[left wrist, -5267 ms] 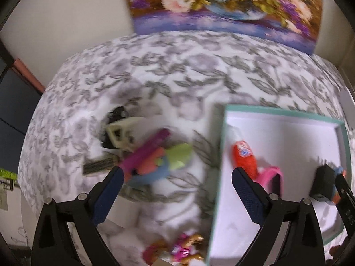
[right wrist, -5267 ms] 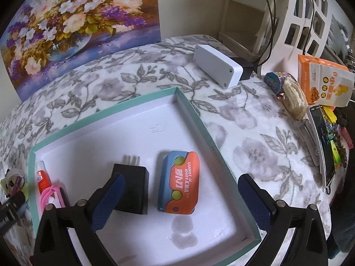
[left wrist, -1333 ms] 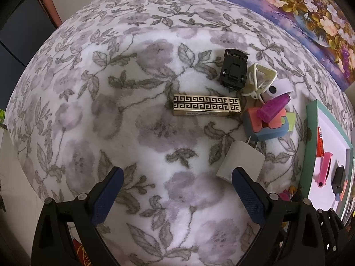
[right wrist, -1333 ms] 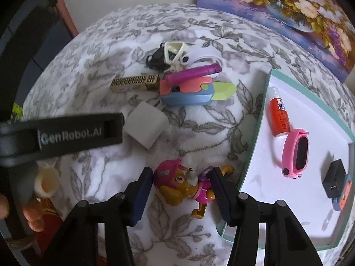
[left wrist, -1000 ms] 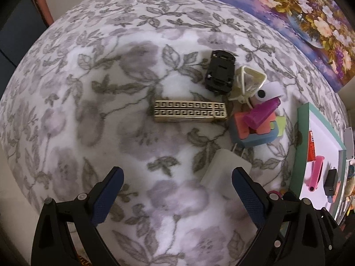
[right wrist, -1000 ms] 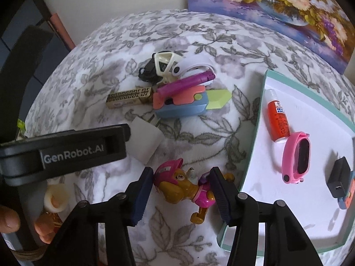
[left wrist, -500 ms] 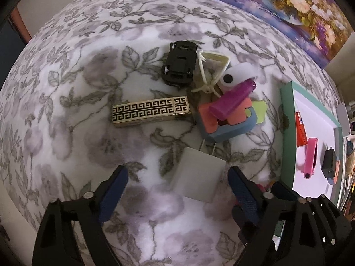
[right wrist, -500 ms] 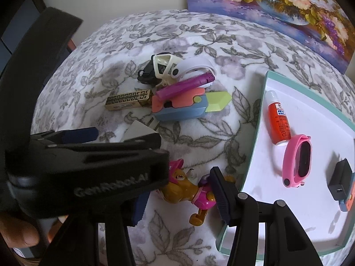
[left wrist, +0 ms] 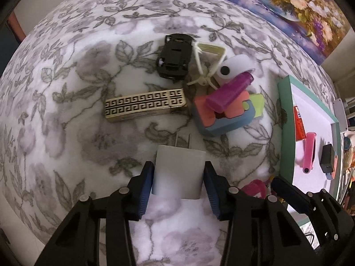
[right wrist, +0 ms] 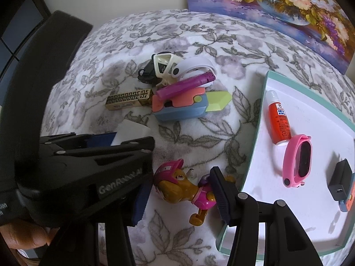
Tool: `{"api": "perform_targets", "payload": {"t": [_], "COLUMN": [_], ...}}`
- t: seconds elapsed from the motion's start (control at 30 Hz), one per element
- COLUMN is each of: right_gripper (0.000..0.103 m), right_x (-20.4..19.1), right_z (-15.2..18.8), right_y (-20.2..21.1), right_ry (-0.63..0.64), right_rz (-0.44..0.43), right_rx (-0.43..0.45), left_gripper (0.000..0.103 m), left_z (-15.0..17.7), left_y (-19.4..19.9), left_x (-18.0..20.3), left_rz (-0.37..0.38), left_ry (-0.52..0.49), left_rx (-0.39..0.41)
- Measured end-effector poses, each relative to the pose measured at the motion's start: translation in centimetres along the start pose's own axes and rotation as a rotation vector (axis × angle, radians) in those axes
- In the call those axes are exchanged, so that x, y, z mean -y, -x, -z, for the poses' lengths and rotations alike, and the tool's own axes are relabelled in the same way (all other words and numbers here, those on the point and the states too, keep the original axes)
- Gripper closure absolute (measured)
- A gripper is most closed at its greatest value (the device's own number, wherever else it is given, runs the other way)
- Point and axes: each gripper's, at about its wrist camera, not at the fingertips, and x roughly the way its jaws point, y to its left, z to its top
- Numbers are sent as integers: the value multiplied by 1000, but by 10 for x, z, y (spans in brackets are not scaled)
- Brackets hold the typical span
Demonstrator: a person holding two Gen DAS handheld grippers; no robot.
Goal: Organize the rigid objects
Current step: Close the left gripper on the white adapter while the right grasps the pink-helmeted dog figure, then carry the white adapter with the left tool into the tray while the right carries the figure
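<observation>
Left gripper [left wrist: 178,184]: blue pads pressed against both sides of the white plug [left wrist: 179,173], which fills the gap between them; its two prongs point to 12 o'clock, away from the camera, and it sits on the flowered cloth [left wrist: 66,88].
Right gripper [right wrist: 179,196]: fingers part open, set either side of the toy dog [right wrist: 184,188]; the right pad [right wrist: 218,196] touches the dog's back end, while the left pad is partly hidden behind the left gripper's body, so a firm hold cannot be confirmed.
Toy dog: lies on its side on the cloth between the fingers, pink cap toward 10 o'clock, just beside the tray's left wall.
Gold box [left wrist: 146,105]: flat on the cloth at 11 o'clock from the plug, near it but apart.
Toy pile: blue and orange block [left wrist: 224,117] with a purple tube [left wrist: 228,93] resting across it, at 1 o'clock from the plug; behind them a cream clip [left wrist: 209,63], a white roll [left wrist: 235,69] and a black toy car [left wrist: 175,58].
Tray [right wrist: 255,146]: teal rim, white floor, at 3 o'clock; holds an orange bottle [right wrist: 279,122], a pink watch [right wrist: 298,161] and a black charger [right wrist: 339,182] against something blue and orange at the edge.
Painting [right wrist: 277,6]: flowers, standing behind the cloth at 12 to 1 o'clock.
</observation>
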Motion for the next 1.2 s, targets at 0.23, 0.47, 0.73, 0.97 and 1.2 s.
{"api": "perform_targets", "payload": {"t": [0.23,0.47,0.73,0.97,1.2], "right_gripper": [47,59,59,59,59], "right_x": [-2,-5,5,11,13], "right_z": [1,1,-1,-3,-4], "right_y": [0,6,14,24,41], "right_ry": [13,14,-54,-88,-115], "right_rz": [10,-7,-53,-61,-104], "right_rx": [-2,18,43,73,128], "left_gripper": [56,56,59,59,59], "left_z": [4,6,9,7,11], "left_y": [2,1,26,44,62], "left_x": [-22,-31,-40,-45,-41], "left_rz": [-27,-24,-19,-11,-15], "left_ry": [73,77,90,103,101], "left_rx": [9,13,44,81,136]}}
